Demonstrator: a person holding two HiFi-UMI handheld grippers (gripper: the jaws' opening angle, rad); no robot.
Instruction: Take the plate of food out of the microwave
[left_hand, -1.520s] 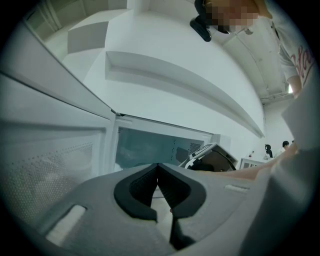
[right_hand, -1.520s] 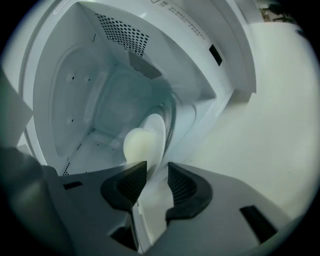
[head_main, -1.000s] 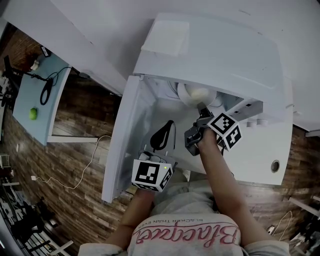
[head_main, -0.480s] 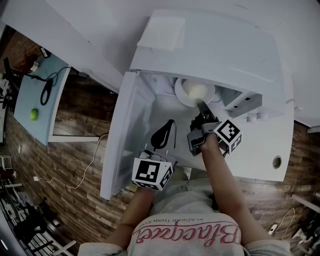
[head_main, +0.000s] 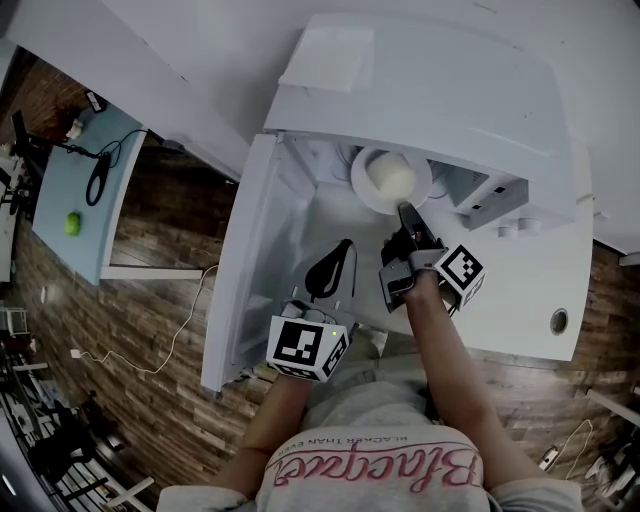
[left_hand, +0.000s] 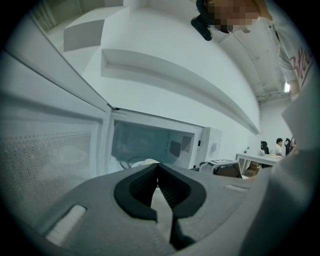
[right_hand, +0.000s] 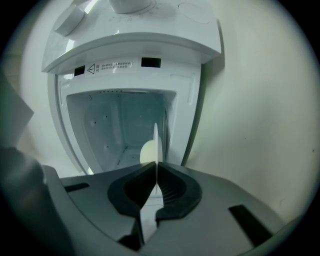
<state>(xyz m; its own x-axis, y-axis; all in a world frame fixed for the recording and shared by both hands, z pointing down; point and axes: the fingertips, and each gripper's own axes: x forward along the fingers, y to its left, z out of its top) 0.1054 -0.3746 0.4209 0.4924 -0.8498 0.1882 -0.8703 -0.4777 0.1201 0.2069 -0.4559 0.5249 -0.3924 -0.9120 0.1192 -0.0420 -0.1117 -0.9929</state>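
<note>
- Right arm: the right forearm (head_main: 440, 345) reached forward from the body to the mouth of the open microwave (head_main: 430, 90). The right gripper (head_main: 404, 212) lay roughly level, its marker cube (head_main: 460, 272) turned toward the head camera.
- Right grip: its jaws had just been closing and stood clenched on the near rim of the plate (head_main: 362, 190). The plate lay inside the microwave cavity with a pale, rounded piece of food (head_main: 390, 178) on it.
- Left arm: the left gripper (head_main: 338, 258) was held nearer the body, just beside the swung-open door (head_main: 245, 270) and apart from the plate. Its own cube (head_main: 305, 348) faced upward.
- Left grip: the jaw tips met with nothing between them.
- Right gripper view only: the plate appeared edge-on as a thin upright line pinched between the pads, with the food bulging to one side. A warning label (right_hand: 112, 66) sat on the strip above the cavity.
- Left gripper view only: the perforated inner face of the door filled the left side, and seated people (left_hand: 279, 146) showed far off across the room.
- Head view only: a blue desk (head_main: 70, 190) carrying a green ball (head_main: 68, 225) stood well apart to the left, over a wooden floor (head_main: 150, 330).
</note>
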